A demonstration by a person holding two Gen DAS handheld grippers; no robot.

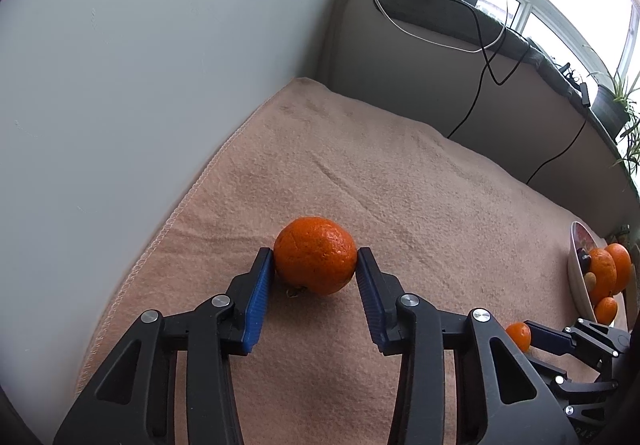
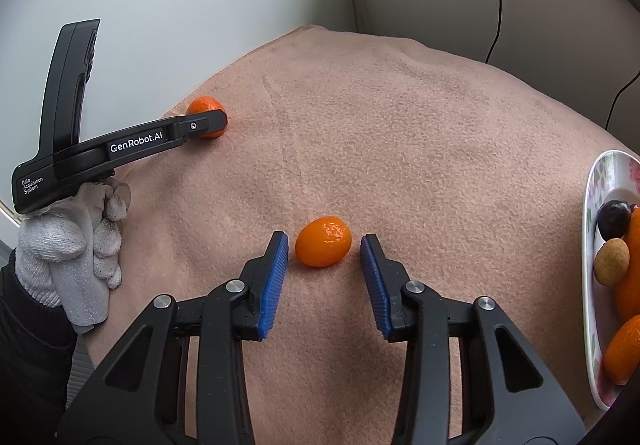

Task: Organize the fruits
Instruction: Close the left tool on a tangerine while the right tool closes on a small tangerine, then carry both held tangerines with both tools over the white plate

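Left tool [image 1: 315, 263] has its blue pads against both sides of the large orange [image 1: 315, 255], which sits on the pink cloth near the left edge of the table; it looks gripped, though only the pad tips touch the fruit's widest part. In my judgement that shallow hold is the first risk: the round, dimpled skin could squirt forward out of the tips on the lift and roll towards the stitched hem [image 1: 168, 229], where the cloth drops off beside the wall. The gloved left hand [image 2: 76, 245] holds the tool's handle low, near that same edge.

Further right, the right tool [image 2: 324, 249] stands open around the small orange [image 2: 323, 241], its pads apart from the fruit on both sides. If one pad lands first as the jaws close, the fruit would probably be pushed sideways and roll away across the soft nap.

At the far right, the flowered plate [image 2: 590, 229] already carries several oranges, a dark fruit [image 2: 614, 219] and a small brown one [image 2: 611, 261]. Piled and tilted as it seems, another fruit dropped in could knock one over the rim.

Fleecy and slightly creased, the cloth [image 1: 360, 173] covers the table in a corner: pale wall [image 1: 140, 65] on the left, a padded ledge [image 1: 420, 57] with trailing cables behind, windows and a potted plant [image 1: 614, 105] on the right.
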